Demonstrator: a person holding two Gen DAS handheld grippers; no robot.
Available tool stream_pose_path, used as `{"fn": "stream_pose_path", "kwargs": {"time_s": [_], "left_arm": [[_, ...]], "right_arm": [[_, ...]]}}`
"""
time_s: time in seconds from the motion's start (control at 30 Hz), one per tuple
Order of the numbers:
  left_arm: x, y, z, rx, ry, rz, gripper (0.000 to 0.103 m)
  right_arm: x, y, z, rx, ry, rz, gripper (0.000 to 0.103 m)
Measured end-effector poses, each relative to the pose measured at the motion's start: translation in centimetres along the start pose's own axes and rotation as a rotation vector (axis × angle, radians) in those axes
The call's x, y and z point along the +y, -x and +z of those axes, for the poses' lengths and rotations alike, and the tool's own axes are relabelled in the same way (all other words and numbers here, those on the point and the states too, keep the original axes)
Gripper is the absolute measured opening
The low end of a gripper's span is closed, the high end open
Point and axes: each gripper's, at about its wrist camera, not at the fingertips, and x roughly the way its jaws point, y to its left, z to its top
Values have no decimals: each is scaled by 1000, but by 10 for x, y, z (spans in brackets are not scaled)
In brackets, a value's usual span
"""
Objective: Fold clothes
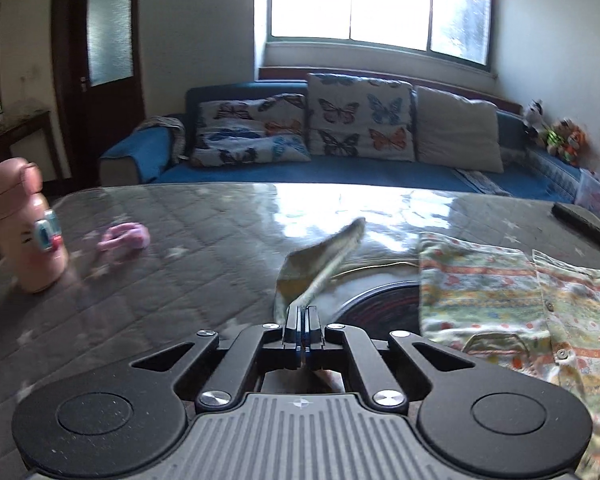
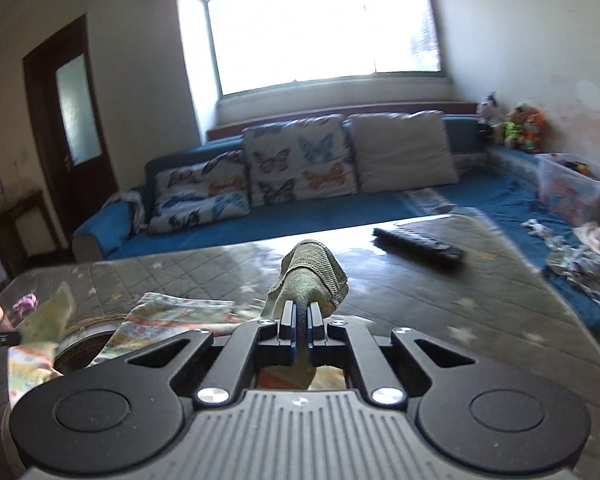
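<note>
A small patterned shirt (image 1: 500,304), pale green with orange and yellow bands and buttons, lies on the quilted grey table (image 1: 172,256). My left gripper (image 1: 302,312) is shut on a greenish cuff of the shirt (image 1: 332,252), lifted off the table. My right gripper (image 2: 301,312) is shut on another ribbed green cuff (image 2: 316,276), bunched up above the fingers. In the right wrist view the shirt's body (image 2: 172,312) trails to the left over the table (image 2: 440,300).
A pink cartoon bottle (image 1: 24,224) stands at the table's left, a pink cloth lump (image 1: 126,236) beside it. A black remote (image 2: 418,246) lies at the far right. A dark round inset (image 1: 380,302) shows under the shirt. A blue sofa (image 1: 340,168) with cushions stands behind.
</note>
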Motion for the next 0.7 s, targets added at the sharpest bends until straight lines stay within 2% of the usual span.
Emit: {"fn": "stream_pose_path", "kwargs": {"time_s": [0.3,0.47,0.57,0.7], "left_arm": [[36,53,-39,-27,87,50,1],[47,85,-56,-23,127,61,1],[54,103,-66,-22,119,83,1],[62,116,-78,14,112,78,2]], "right_arm": [[-52,82,-54,-14,-146,-143,4],[-83,107,-89,24,-224,-219,4],[-98,114,-108,62,-242,-299,7],[-96,123,-117,89,-233,-339,8]]}}
